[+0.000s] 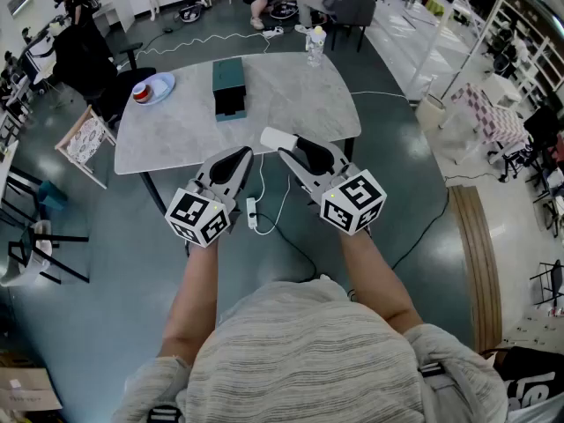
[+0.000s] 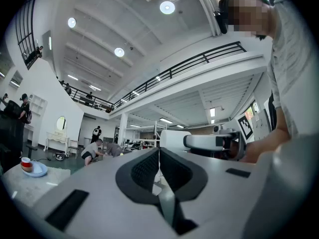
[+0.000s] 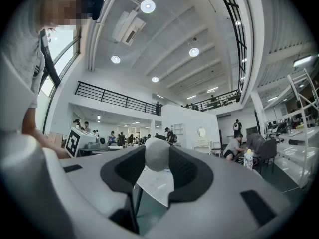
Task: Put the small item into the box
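Note:
In the head view my right gripper (image 1: 298, 148) is shut on a small white cylindrical item (image 1: 278, 138), held just above the near edge of the grey marble table (image 1: 291, 95). The right gripper view shows the item's rounded end (image 3: 157, 154) pinched between the dark pads. My left gripper (image 1: 240, 155) hangs beside it to the left, its jaws pressed together with nothing between them (image 2: 158, 156). The dark teal box (image 1: 229, 87) stands on the table's middle, beyond both grippers. From the left gripper view the white item (image 2: 173, 139) shows to the right.
A blue plate (image 1: 156, 87) with a red thing lies at the table's far left. A clear bottle (image 1: 315, 46) stands at the far edge. Chairs, cables and a power strip (image 1: 251, 213) lie on the floor around. People crouch beyond the table.

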The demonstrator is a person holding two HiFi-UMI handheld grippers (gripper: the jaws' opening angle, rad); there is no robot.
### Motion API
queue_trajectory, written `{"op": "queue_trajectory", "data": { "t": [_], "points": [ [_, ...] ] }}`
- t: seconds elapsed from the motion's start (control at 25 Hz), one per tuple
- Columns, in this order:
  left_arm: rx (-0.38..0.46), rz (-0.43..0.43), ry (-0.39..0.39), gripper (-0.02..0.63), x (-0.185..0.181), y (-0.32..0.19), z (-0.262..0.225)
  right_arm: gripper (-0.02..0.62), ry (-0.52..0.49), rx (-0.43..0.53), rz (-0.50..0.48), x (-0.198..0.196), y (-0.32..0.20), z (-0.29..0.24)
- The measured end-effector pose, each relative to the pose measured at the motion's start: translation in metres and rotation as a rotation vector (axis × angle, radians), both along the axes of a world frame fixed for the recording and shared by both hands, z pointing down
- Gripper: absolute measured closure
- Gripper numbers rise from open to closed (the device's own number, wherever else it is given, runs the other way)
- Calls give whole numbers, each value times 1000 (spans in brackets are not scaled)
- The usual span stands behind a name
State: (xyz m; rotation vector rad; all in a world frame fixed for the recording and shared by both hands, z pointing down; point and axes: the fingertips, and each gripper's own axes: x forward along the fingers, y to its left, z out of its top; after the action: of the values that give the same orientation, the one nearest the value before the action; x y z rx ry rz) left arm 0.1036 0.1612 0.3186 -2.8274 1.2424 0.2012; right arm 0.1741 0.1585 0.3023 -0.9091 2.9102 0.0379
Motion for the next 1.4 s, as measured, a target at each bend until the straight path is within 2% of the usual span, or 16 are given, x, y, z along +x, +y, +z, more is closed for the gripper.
{"op": "queue_trajectory", "data": {
  "t": [0.44, 0.76, 1.4],
  "points": [
    [-6, 8, 2, 584, 3, -16, -1, 430, 1, -4, 1, 1, -17, 0],
    [-17, -10, 0, 584, -4, -18, 3, 430, -21, -18, -32, -8, -18, 2],
    [-39, -20, 44, 584, -47, -11, 13, 430, -8, -38, -49, -51, -10, 4]
  ]
}}
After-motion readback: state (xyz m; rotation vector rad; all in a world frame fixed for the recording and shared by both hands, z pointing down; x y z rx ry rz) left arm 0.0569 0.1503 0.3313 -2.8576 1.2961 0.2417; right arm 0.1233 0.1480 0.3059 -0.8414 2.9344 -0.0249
